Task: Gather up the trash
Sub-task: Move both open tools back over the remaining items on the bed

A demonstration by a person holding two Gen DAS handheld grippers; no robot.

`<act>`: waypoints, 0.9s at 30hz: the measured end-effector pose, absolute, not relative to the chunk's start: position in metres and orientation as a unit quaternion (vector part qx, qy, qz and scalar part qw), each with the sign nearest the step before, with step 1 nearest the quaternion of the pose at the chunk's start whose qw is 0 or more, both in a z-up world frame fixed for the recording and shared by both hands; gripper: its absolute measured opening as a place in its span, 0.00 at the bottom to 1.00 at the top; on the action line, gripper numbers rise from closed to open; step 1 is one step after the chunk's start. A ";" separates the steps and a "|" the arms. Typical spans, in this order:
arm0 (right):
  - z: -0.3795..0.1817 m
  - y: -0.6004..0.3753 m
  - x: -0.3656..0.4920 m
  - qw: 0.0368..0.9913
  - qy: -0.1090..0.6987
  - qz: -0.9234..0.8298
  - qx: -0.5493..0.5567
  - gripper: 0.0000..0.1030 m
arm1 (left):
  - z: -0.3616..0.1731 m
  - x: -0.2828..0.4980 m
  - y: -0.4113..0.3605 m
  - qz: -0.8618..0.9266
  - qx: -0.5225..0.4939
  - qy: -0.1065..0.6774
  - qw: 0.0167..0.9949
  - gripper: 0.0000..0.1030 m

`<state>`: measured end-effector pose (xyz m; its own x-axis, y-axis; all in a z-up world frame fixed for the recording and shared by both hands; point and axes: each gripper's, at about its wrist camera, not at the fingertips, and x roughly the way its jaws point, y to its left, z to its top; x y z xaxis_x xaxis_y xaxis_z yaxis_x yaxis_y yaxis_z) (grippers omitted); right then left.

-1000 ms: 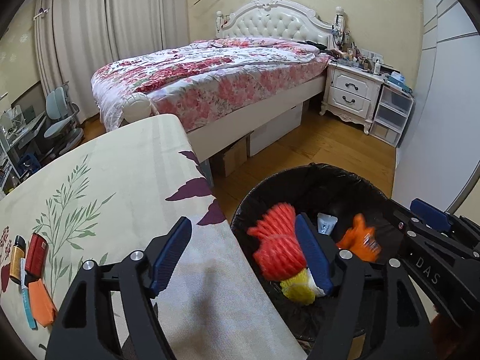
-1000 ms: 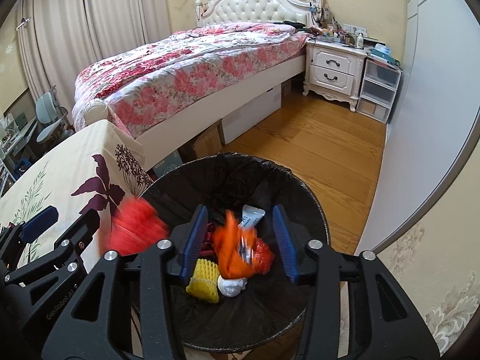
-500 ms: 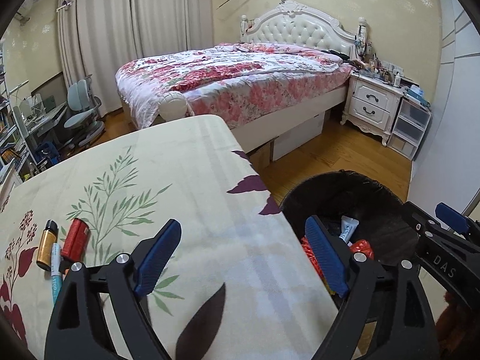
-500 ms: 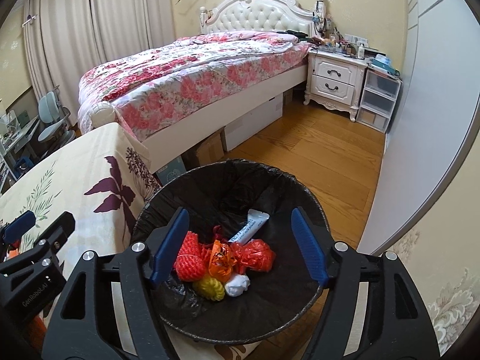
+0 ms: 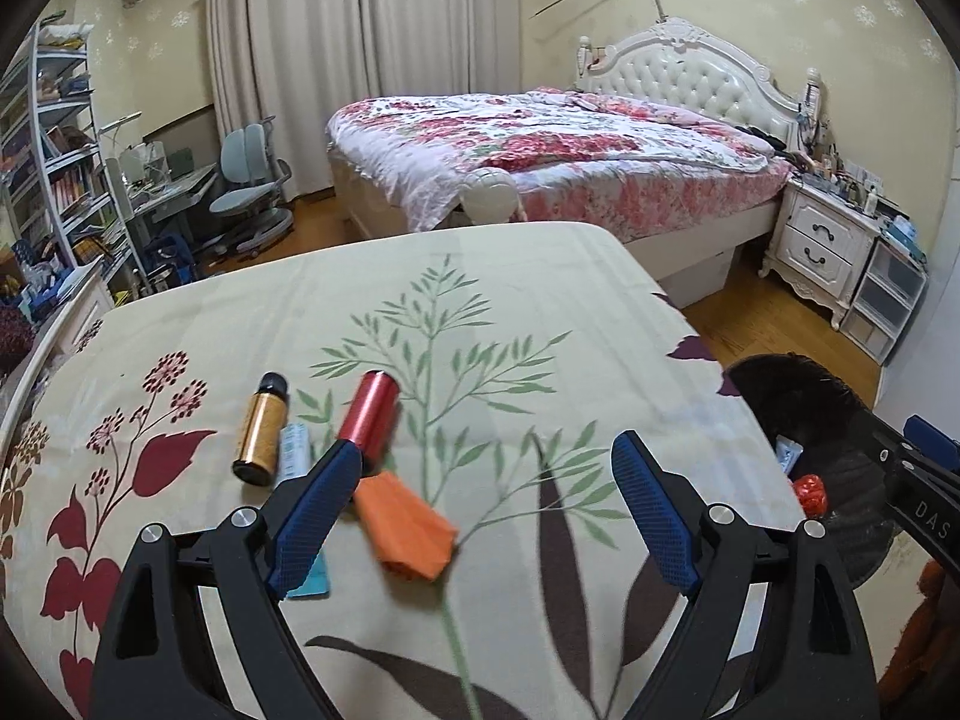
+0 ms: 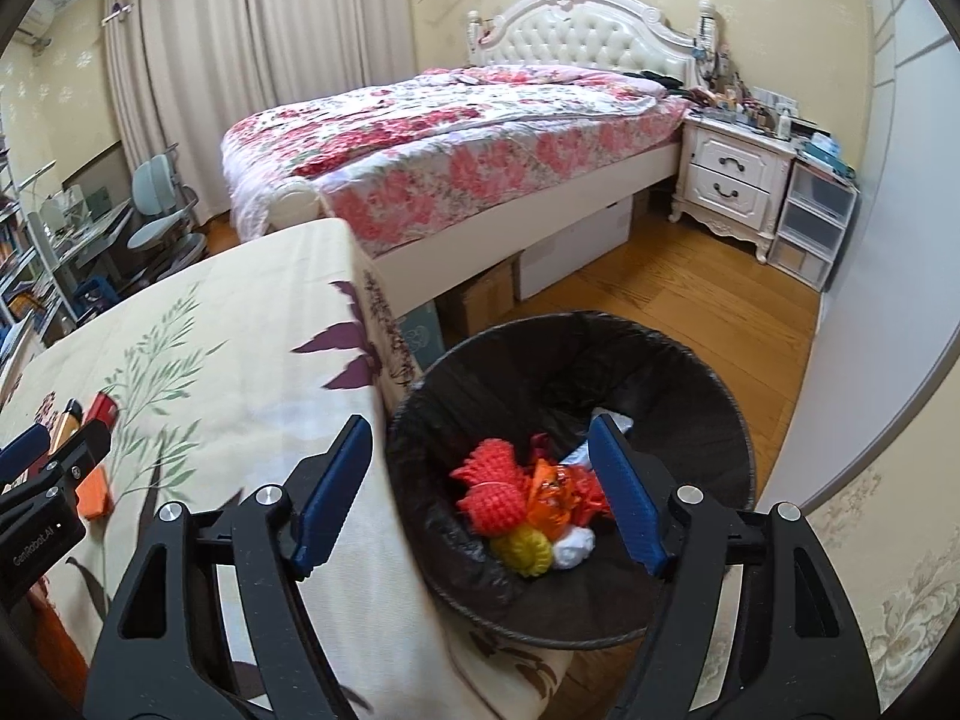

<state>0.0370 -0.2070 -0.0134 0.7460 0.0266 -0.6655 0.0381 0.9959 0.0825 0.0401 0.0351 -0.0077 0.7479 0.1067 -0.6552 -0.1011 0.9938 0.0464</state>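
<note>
— Black liner fills the trash bin [image 6: 708, 378], and we can see the collected trash lying at its bottom: a red mesh piece [image 6: 495, 489], a yellow one [image 6: 528, 549], an orange crumpled wrapper [image 6: 552, 495], something small and white [image 6: 575, 543], and a tube [image 6: 609, 429] partly hidden behind one blue pad.

— And our right gripper [image 6: 480, 495]?

— Its jaws are opening, with nothing pressed between them; they hang above the near rim of the bin, one pad over the tablecloth [image 6: 240, 372], the other over the liner.

— What of our left gripper [image 5: 486, 510]?

— Spread wide and empty, over the table. An orange packet [image 5: 408, 531] lies on the cloth between the pads, nearer the left one. Just beyond it lie a red cylinder [image 5: 369, 414] and a gold bottle with a black cap [image 5: 261, 432], side by side, with a pale blue tube [image 5: 297, 450] between them.

— Is the packet touching the red cylinder?

— We cannot tell; the pad covers that spot and the packet is blurred. The bin stands just beside the table's right edge.
</note>
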 end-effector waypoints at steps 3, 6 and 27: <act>-0.014 -0.187 0.035 0.932 0.359 0.018 0.038 0.71 | -0.012 0.034 0.057 0.074 -0.002 0.357 0.931 0.83; -0.014 -0.171 0.033 0.931 0.362 0.034 0.031 0.71 | -0.016 0.028 0.078 0.093 -0.008 0.363 0.927 0.83; -0.012 -0.038 0.019 0.911 0.373 0.173 -0.032 0.71 | -0.029 0.000 0.174 0.170 -0.045 0.381 0.908 0.83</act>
